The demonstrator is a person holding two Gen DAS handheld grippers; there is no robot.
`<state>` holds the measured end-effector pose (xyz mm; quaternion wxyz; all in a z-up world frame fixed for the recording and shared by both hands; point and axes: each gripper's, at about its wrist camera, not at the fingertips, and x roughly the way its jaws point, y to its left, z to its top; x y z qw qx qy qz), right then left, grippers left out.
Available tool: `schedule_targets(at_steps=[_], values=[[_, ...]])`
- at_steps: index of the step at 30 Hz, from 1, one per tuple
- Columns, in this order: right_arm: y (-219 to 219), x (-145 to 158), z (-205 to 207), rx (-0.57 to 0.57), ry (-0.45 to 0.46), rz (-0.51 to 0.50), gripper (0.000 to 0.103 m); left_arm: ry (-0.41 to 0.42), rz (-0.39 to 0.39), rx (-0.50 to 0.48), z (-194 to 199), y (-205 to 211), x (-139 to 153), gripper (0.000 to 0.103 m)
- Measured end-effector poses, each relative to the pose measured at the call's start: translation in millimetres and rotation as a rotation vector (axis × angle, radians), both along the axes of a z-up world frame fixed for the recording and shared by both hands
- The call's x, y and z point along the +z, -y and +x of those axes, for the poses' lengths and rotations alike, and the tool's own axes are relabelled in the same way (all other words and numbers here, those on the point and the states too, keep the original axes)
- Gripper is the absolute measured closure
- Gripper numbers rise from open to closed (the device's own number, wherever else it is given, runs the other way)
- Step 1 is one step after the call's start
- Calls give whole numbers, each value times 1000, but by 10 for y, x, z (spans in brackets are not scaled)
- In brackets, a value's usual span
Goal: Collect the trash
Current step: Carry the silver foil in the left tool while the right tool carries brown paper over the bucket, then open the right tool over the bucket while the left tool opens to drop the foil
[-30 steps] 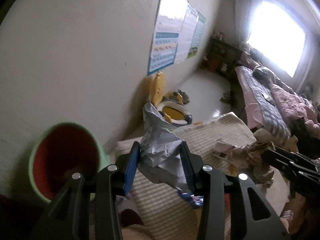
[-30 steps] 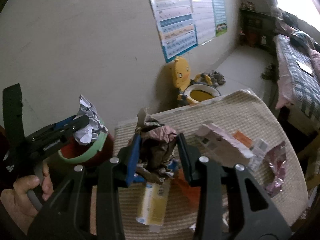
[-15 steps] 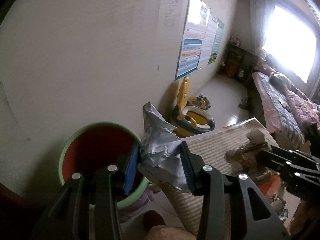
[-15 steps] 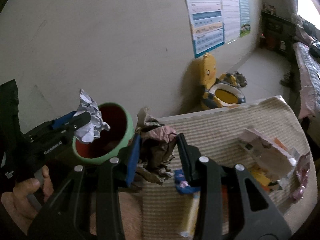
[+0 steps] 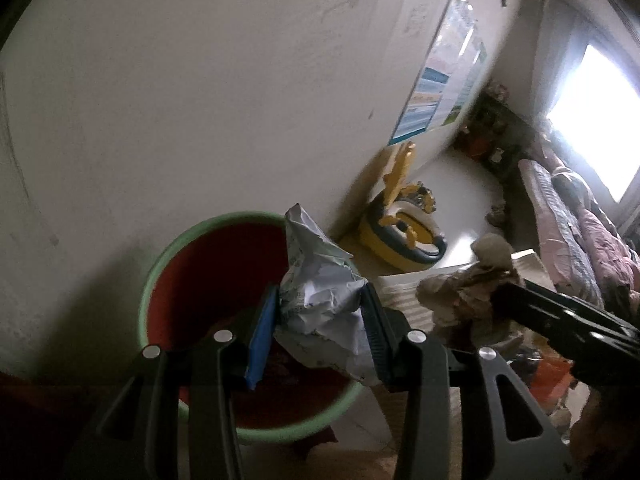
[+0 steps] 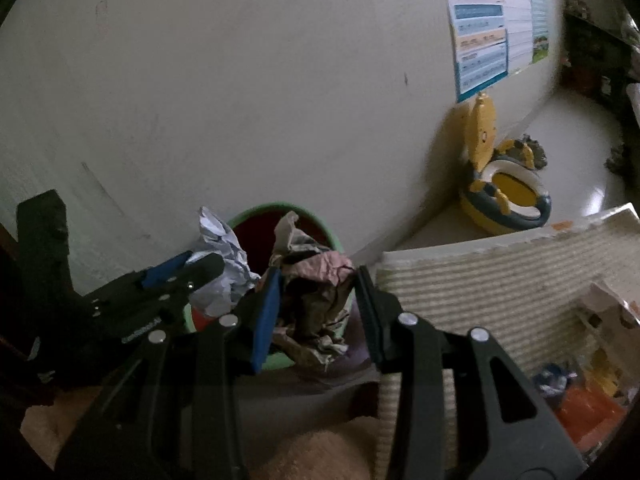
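Observation:
My left gripper (image 5: 318, 332) is shut on a crumpled white paper (image 5: 320, 304) and holds it over the right rim of a green bucket with a red inside (image 5: 208, 280). My right gripper (image 6: 316, 312) is shut on a crumpled brown and pink wrapper (image 6: 316, 288) just in front of the same bucket (image 6: 316, 220). In the right wrist view the left gripper (image 6: 192, 268) with its white paper (image 6: 220, 248) is at the bucket's left rim. In the left wrist view the right gripper's wrapper (image 5: 468, 292) hangs to the right of the bucket.
A woven beige mat on a table (image 6: 500, 280) lies to the right, with more wrappers and packets (image 6: 580, 392) on it. A yellow potty chair (image 6: 500, 188) stands by the white wall. A bed (image 5: 572, 240) and bright window are far right.
Both grippers have swung left from the mat toward the bucket, each still holding its trash. The left gripper's paper is now over the bucket's opening.

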<state>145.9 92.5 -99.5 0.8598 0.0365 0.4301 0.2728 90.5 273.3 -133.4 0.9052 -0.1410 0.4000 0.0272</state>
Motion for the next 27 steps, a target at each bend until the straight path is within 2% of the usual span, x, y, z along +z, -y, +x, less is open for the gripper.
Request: schedule_targets(at_steps=[5,15,19,22,27], values=[[-114,-94,17,5,-15,-31,65,-22,-20,12,99,-169,-179,61],[-137,-288,77,-3,-55,-54,66,-92,-24,23,239,-214,-494,55],[-159,-301,139,-2,-62,-57,65,-101,-20,33,250,-236,-540,53],[-192,-320,154,8,-62,-65,65,-98,-18,43,241,-249,-524,46],[-304,-341,170,36,-63,-71,66,-73,-20,76,181,-319,-430,45]])
